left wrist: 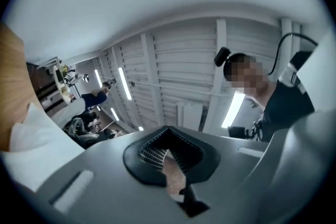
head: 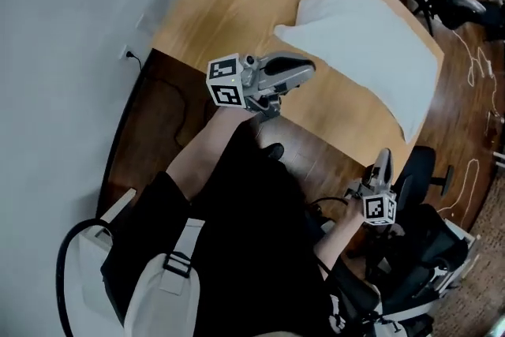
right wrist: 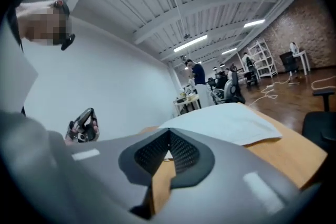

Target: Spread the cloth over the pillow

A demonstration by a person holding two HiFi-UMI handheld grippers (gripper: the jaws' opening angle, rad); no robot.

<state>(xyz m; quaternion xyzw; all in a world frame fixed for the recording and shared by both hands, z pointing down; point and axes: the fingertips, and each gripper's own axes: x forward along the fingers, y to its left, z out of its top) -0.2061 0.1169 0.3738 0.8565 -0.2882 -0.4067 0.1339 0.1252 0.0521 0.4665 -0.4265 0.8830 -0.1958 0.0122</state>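
- Nearest you in the head view are your own dark clothing (head: 252, 217) and the white strapped pack (head: 158, 288) at the bottom left.
- Your left gripper (head: 306, 69) is up over the near edge of the wooden table (head: 229, 4), with its marker cube turned toward you.
- In the left gripper view, the left gripper (left wrist: 168, 132) has its jaws closed tip to tip with nothing between them. It tilts up at the ribbed ceiling (left wrist: 173, 60).
- Your right gripper (head: 384, 157) is off the table's near right corner, above a dark office chair (head: 422, 170).
- In the right gripper view, the right gripper (right wrist: 169, 135) also has its jaws together and holds nothing. It looks roughly level across the tabletop.
- The white cloth (head: 371, 43) lies spread on the far right part of the table, well apart from both grippers, with its far left corner rumpled.
- You cannot make out the pillow separately from the cloth.
- The cloth shows again at the left edge of the left gripper view (left wrist: 37, 149) and beyond the closed jaws in the right gripper view (right wrist: 226, 122).
- Loose cables (head: 473, 67) lie on the dark floor to the right of the table.
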